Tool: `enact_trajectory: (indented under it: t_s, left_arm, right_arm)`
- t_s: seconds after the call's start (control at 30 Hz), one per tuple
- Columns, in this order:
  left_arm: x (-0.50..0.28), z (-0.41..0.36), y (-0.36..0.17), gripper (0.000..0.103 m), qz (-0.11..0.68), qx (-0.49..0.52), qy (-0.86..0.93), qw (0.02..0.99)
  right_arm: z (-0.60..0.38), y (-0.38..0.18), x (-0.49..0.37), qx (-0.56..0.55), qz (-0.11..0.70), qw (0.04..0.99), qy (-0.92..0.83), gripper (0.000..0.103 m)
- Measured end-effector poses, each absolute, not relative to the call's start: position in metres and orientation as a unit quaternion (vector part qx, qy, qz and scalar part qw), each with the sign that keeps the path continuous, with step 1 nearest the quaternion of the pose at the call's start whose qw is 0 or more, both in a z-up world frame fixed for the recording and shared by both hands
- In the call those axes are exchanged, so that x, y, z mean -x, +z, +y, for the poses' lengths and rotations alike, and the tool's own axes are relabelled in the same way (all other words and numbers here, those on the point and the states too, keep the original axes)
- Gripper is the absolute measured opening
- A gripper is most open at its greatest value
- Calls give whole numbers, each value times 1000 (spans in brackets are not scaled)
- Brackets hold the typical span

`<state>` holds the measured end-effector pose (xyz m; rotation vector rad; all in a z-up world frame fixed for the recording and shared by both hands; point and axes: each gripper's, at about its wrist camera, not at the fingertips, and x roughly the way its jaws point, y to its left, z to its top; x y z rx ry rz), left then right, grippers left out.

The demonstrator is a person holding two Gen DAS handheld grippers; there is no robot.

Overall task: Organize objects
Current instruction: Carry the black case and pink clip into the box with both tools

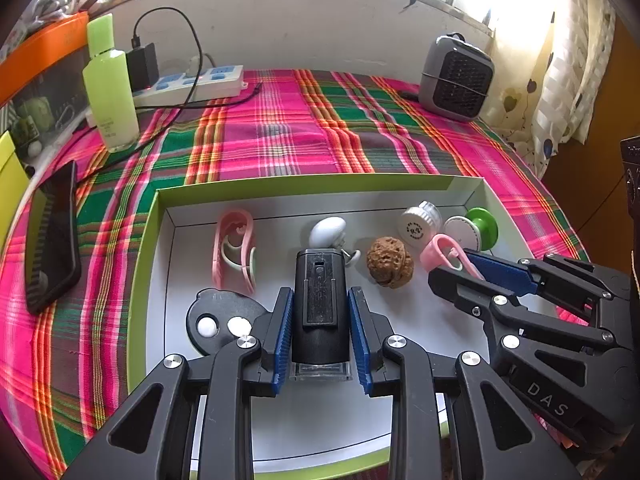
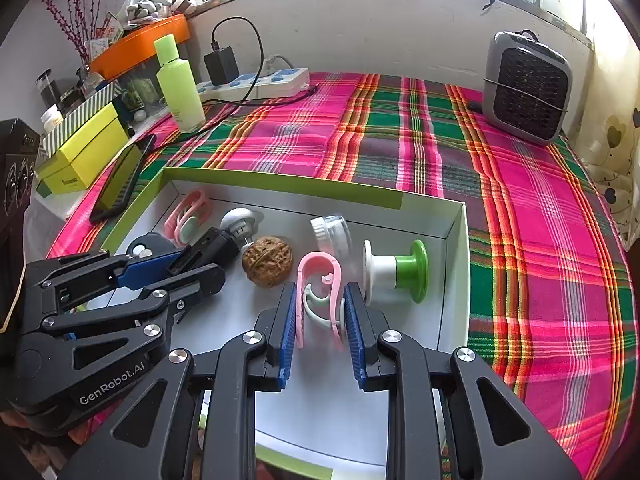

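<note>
Plaid cloth (image 1: 280,148) in pink and green covers the table, and on it sits a shallow white box (image 1: 400,196) with a green rim, where the sorting is taking place. Inside the box, the left gripper (image 1: 320,332) has its blue pads closed on a black cylinder (image 1: 319,296) with a clip on its upper face and a clear end nearest the camera; it looks rigid and smooth-sided, probably of moderate weight, and the grip across its mid-body appears sound, though a slick casing could slide lengthwise if tilted. The right gripper (image 2: 320,332) is clamped on a pink clip (image 2: 318,280), a thin looped plastic piece with a pale inner tongue; judged light and springy, it is likely to flex or twist under pressure, so holding the two long sides, as now, seems the better purchase. Both grippers point steeply downward into the box, side by side, the right one at about three o'clock from the left in the left wrist view. Around them lie a walnut (image 1: 389,263), a second pink clip (image 1: 234,248) at ten o'clock, a white jar (image 1: 420,226) and a green-and-white spool (image 1: 476,228) at one o'clock. Beyond the box stand a green bottle (image 1: 110,88), a power strip (image 1: 192,82), a phone (image 1: 52,236) and a small grey heater (image 1: 456,76).
</note>
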<state>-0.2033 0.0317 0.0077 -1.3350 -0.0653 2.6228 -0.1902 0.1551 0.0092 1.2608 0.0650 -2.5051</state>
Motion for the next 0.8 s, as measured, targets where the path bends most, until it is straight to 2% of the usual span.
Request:
enact_trajectory:
  t_s: [0.8]
  left_arm:
    - [206,28,8,26,-28,453,886,92]
  right_arm:
    - [148,5,196,-444,31,171,-879,24]
